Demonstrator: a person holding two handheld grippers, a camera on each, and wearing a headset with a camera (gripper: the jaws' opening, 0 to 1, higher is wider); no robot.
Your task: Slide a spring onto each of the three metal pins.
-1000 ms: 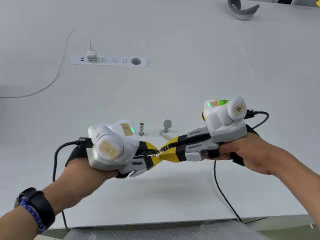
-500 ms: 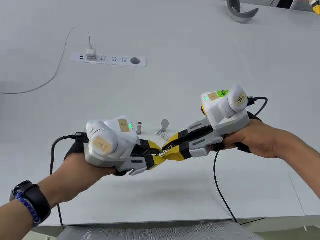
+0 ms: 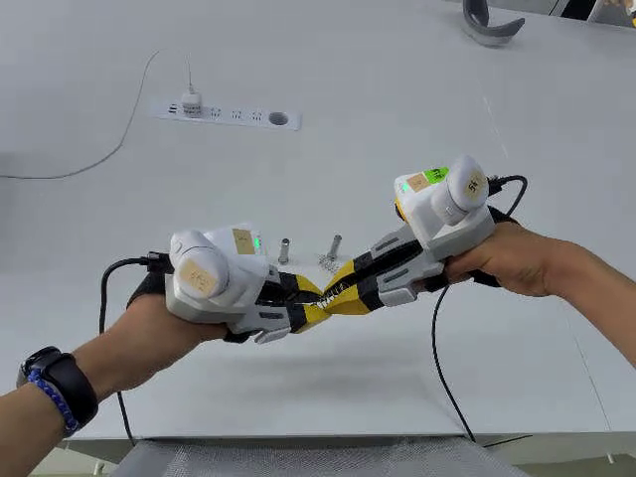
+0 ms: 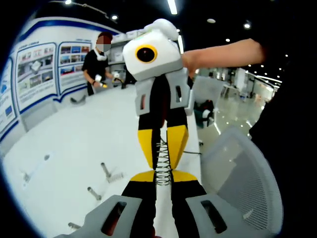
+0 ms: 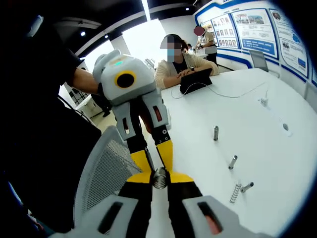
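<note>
the left hand (image 3: 164, 336) is wrapping its tool from behind, mostly hidden by the white body. the left tongs (image 4: 163, 177) are standing almost shut, pinching the near end of a spring (image 4: 163, 159) in the slit between their yellow tips. the spring is running straight out from those tips into the right tongs (image 5: 159, 178), which are meeting them tip to tip and are gripping the other end, just as nearly shut. in the right gripper view the spring is showing end-on as a small ring between the tips. whether anything is sitting inside its coils is too small to tell. in the head view the two pairs of tips are overlapping and the spring is barely making itself out. the right hand (image 3: 502, 260) is holding its tool higher, its cable (image 3: 437, 348) running off behind the surface (image 3: 397, 119) edge.

to the right of the right tongs in their own view, well apart from them, a far pin (image 5: 216, 133), a middle pin (image 5: 232, 162) and a near pin (image 5: 246, 187) are sitting in a row on the surface, a loose spring (image 5: 236, 193) lying just beside the near one. whether the near pin is standing or lying is hard to tell.
</note>
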